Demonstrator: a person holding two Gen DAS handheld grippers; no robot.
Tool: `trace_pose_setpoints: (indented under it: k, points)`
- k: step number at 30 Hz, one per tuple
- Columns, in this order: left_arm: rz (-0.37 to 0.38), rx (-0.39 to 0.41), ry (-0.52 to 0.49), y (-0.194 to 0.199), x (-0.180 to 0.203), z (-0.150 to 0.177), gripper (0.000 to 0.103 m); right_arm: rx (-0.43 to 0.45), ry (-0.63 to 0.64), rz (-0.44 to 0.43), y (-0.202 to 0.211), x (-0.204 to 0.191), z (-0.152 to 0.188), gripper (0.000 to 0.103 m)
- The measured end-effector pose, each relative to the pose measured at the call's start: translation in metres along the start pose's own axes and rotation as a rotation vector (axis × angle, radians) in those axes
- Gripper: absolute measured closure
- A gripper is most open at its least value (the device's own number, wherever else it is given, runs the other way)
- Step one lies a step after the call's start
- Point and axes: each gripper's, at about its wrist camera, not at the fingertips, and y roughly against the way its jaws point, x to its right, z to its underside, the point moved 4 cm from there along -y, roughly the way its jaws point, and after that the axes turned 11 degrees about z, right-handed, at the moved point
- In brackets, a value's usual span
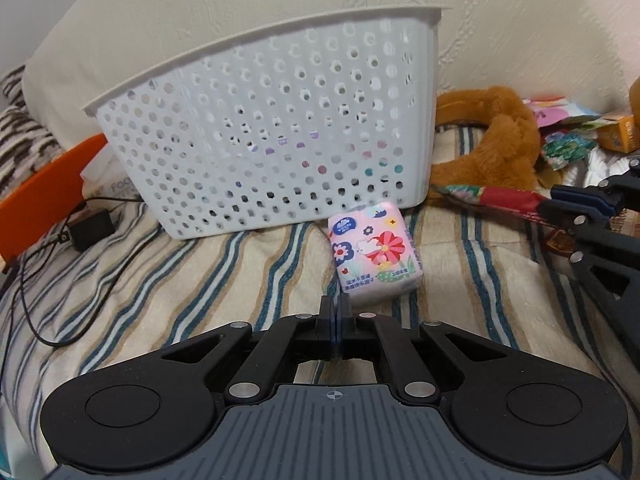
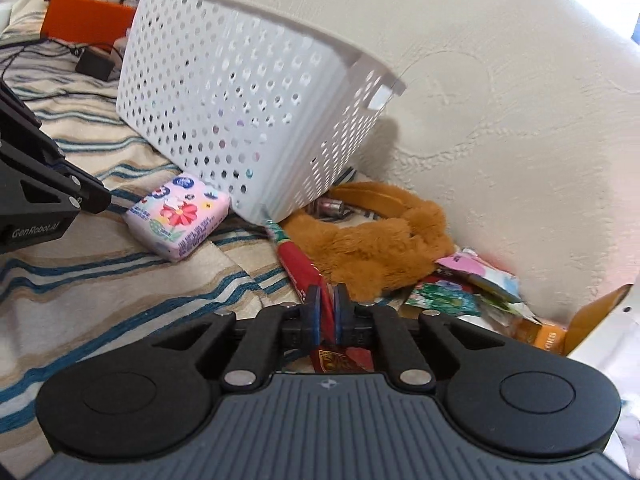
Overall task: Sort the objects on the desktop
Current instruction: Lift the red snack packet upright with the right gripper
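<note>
Red packet point(image 2: 301, 276), long and flat with a green patterned end, pinched between the blue pads point(image 2: 313, 308) of the right gripper point(image 2: 325, 304); far tip reaching to the foot of the white basket point(image 2: 240, 92), near end showing red and gold print under the linkage. Seen from the left wrist camera, the same packet point(image 1: 496, 196) held out level from the right gripper point(image 1: 580, 202), clear of the bedding along most of its length. Right gripper angled down toward the basket's corner, jaws closed narrow on the packet.

Left gripper point(image 1: 335, 312) pointing down at the striped blanket point(image 1: 180, 280), jaws pressed together on nothing, tips just short of the pink tissue pack point(image 1: 372, 256). Tissue pack lying flat, flower print up, touching or nearly touching the basket's lower edge.

Basket point(image 1: 280, 120) perforated, tilted, coloured shapes faintly visible through its holes. Brown plush item point(image 2: 372, 248) just right of the packet, against the cream cushion point(image 2: 480, 120). Beyond it, a heap of colourful wrappers point(image 2: 460, 296) and an orange carton point(image 2: 552, 336). On the far left, an orange board point(image 1: 44, 200), a black adapter point(image 1: 90, 228) and its cable point(image 1: 36, 312) trailing over the blanket.
</note>
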Motion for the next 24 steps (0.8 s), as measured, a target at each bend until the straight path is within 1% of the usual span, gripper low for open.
trace_pose_setpoints:
  k: [4, 7, 8, 9, 10, 11, 12, 13, 14, 15, 17, 19, 20, 21, 24]
  points:
    - [0.013, -0.008, 0.010, 0.004, -0.009, 0.003, 0.103, 0.006, -0.004, 0.004, 0.008, 0.004, 0.000, 0.098]
    - [0.043, -0.033, 0.016, -0.001, -0.021, 0.005, 0.103, -0.006, 0.006, 0.003, 0.007, 0.000, 0.004, 0.098]
    - [0.055, -0.045, 0.023, -0.003, -0.022, 0.005, 0.086, -0.011, 0.005, 0.001, 0.005, -0.001, 0.005, 0.098]
    - [0.063, -0.054, 0.032, -0.004, -0.024, 0.004, 0.078, -0.015, -0.001, -0.001, 0.003, -0.001, 0.006, 0.098]
    - [0.069, -0.058, 0.041, -0.004, -0.024, 0.003, 0.077, -0.019, -0.007, -0.004, 0.002, -0.001, 0.007, 0.098]
    - [0.076, -0.062, 0.046, -0.005, -0.024, 0.002, 0.071, -0.021, -0.013, -0.007, 0.001, -0.001, 0.008, 0.098]
    - [0.082, -0.072, 0.049, -0.007, -0.024, 0.000, 0.059, -0.021, -0.017, -0.008, 0.000, -0.001, 0.008, 0.098]
    - [0.095, -0.082, 0.057, -0.009, -0.024, -0.001, 0.050, -0.023, -0.021, -0.012, 0.000, 0.000, 0.008, 0.098]
    - [0.109, -0.093, 0.073, -0.010, -0.024, -0.002, 0.033, -0.025, -0.025, -0.015, -0.001, 0.000, 0.008, 0.098]
    - [0.117, -0.094, 0.096, -0.010, -0.026, -0.003, 0.025, -0.024, -0.029, -0.017, -0.001, 0.002, 0.008, 0.098]
    - [0.130, -0.074, 0.118, -0.007, -0.027, -0.003, 0.022, -0.024, -0.037, -0.022, -0.001, 0.005, 0.009, 0.098]
    - [0.140, -0.071, 0.093, -0.007, -0.025, -0.002, 0.018, -0.024, -0.040, -0.028, -0.001, 0.007, 0.010, 0.098]
    - [0.135, -0.075, 0.085, -0.008, -0.024, -0.001, 0.014, -0.024, -0.041, -0.031, -0.001, 0.007, 0.011, 0.098]
    - [0.127, -0.085, 0.078, -0.011, -0.023, 0.000, 0.013, -0.024, -0.041, -0.033, -0.002, 0.007, 0.012, 0.098]
    - [0.084, -0.099, 0.071, -0.024, -0.020, 0.001, 0.013, -0.021, -0.041, -0.032, -0.001, 0.006, 0.012, 0.098]
